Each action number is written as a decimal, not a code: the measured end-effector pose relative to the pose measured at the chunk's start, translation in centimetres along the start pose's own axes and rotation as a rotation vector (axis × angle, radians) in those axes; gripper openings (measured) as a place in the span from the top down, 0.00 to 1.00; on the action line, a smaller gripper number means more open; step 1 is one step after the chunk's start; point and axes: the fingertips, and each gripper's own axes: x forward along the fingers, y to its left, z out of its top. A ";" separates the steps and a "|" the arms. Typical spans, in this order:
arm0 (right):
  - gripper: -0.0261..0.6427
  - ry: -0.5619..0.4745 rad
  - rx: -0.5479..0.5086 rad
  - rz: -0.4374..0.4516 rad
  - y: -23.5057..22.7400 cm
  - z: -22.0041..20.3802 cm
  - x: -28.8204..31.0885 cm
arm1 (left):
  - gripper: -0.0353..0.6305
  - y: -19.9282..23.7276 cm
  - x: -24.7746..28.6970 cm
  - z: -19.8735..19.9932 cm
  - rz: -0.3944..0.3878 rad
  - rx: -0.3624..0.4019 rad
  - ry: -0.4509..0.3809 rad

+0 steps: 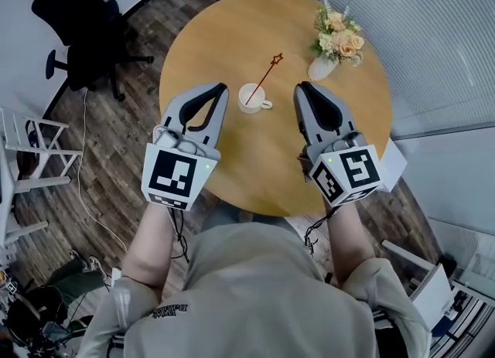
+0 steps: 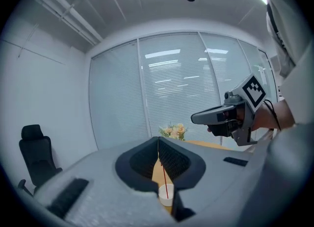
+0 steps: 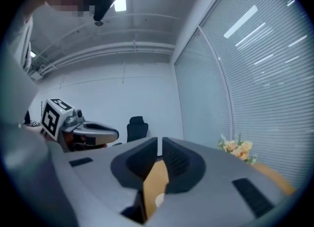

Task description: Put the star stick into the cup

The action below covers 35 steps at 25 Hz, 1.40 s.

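A: Where is the star stick [image 1: 266, 76]?

B: We see it standing in the white cup [image 1: 250, 98] near the middle of the round wooden table [image 1: 224, 32]. Its lower end is inside the cup. The thin red shaft leans out over the rim, up and to the right, with the star at the top.

A: And our grippers?

B: Both hover over the near side of the table, clear of the cup, which sits between them. The left gripper [image 1: 221, 88] has its jaws pressed together on nothing. The right gripper [image 1: 303, 86] shows only a thin slit between its jaws, and it too holds nothing.

A: What could go wrong from here?

B: We judge the stick to be lightly balanced, because it leans so far past the rim. A gripper brushing the shaft could flick it out. A nudge to the cup could tip both over.

A: How many of each thing do we count?

B: We count one cup, one star stick, two grippers and one table. There is also one vase of flowers [image 1: 334, 42] at the far right edge, and one black office chair [image 1: 77, 28] on the floor.
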 end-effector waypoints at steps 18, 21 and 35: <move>0.90 -0.033 -0.111 0.167 6.9 4.8 -7.6 | 0.91 -3.6 -8.0 5.4 0.023 0.063 -0.053; 0.90 -0.022 -0.092 0.186 7.6 4.1 -8.1 | 0.91 -4.1 -8.4 4.5 0.019 0.044 -0.034; 0.90 0.002 -0.084 0.195 8.7 2.7 -9.0 | 0.92 -4.7 -8.2 2.9 -0.028 0.058 -0.008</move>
